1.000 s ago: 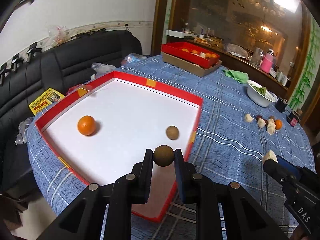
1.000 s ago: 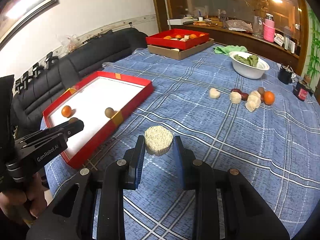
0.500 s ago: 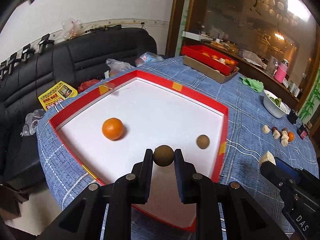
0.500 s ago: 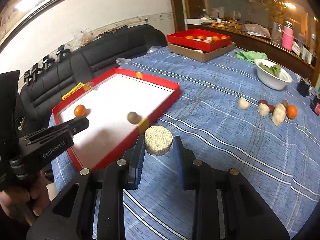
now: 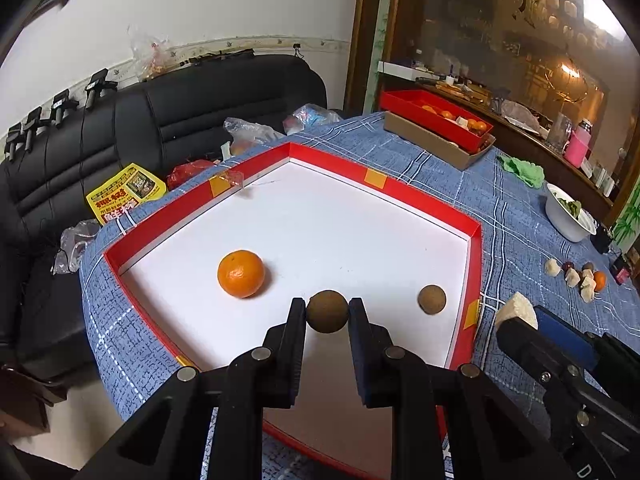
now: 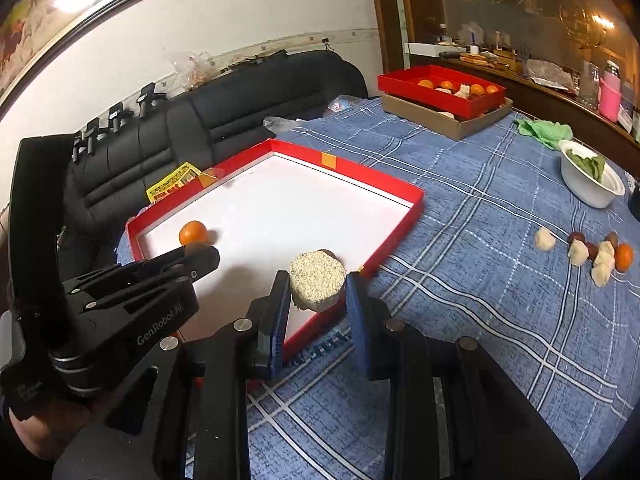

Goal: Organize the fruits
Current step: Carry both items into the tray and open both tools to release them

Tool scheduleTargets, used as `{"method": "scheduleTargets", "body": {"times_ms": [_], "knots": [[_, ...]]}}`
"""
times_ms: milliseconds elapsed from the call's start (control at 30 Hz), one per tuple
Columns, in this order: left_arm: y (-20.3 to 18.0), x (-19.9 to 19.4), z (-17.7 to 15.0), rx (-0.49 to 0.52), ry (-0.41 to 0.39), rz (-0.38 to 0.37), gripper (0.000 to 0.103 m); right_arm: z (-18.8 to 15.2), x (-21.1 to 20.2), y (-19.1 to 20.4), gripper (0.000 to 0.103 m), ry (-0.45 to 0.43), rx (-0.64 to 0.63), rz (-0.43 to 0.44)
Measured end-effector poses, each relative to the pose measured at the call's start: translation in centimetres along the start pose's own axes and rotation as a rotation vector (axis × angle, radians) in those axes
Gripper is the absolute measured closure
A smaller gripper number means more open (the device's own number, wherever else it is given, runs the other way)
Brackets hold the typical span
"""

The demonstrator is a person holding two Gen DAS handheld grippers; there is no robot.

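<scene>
A red-rimmed tray with a white floor point(image 5: 424, 196) point(image 6: 384, 184) lies on the blue checked tablecloth. In it sit an orange point(image 5: 241, 273) point(image 6: 193, 232) and a brown round fruit point(image 5: 431, 299). My left gripper point(image 5: 327, 312) is shut on a second brown round fruit point(image 5: 327, 311), held above the tray's near part. My right gripper point(image 6: 318, 280) is shut on a pale rice cake point(image 6: 317, 281), hovering over the tray's near right corner. In the left wrist view the rice cake point(image 5: 516, 312) shows at the right.
Loose pale pieces, dark fruits and an orange point(image 6: 624, 257) lie on the cloth at the right. A white bowl of greens point(image 6: 591, 178) and a red box on a cardboard tray point(image 6: 442, 90) stand farther back. A black sofa point(image 5: 120, 128) borders the table's left.
Both grippers have shifted left over the tray with their loads. The tray now fills more of each view, and the right gripper's rice cake sits above the tray's corner instead of the cloth.
</scene>
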State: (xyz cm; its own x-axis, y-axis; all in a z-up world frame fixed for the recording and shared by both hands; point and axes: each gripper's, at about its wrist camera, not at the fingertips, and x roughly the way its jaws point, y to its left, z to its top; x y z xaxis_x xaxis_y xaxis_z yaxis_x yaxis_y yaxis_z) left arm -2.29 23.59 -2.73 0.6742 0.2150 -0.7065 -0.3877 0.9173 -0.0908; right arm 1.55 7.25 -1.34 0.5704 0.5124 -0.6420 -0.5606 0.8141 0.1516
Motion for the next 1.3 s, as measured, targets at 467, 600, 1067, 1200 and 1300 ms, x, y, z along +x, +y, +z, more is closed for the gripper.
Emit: {"method": "scheduleTargets", "body": {"times_ms": [467, 600, 1067, 1200, 1300], "knots": [[-1.2, 1.4, 0.9, 0.032, 0.025, 0.023, 0.083, 0.6, 0.9, -0.7, 0.075, -0.001, 0.016, 0.020], [-1.0, 1.6, 1.2, 0.026, 0.033, 0.039, 0.083, 1.9, 2.2, -0.7, 0.075, 0.016, -0.008, 0.027], [-0.5, 3.0, 1.6, 0.041, 0.076, 0.061, 0.083, 7.2, 7.3, -2.4, 0.075, 0.077, -0.057, 0.008], [-0.1, 3.9, 1.7, 0.047, 0.108, 0.070, 0.083, 7.5, 9.5, -1.6, 0.075, 0.118, -0.070, 0.027], [-0.1, 4.4, 1.5, 0.066, 0.126, 0.078, 0.083, 7.6, 11.0, -1.0, 0.075, 0.146, -0.079, 0.037]]}}
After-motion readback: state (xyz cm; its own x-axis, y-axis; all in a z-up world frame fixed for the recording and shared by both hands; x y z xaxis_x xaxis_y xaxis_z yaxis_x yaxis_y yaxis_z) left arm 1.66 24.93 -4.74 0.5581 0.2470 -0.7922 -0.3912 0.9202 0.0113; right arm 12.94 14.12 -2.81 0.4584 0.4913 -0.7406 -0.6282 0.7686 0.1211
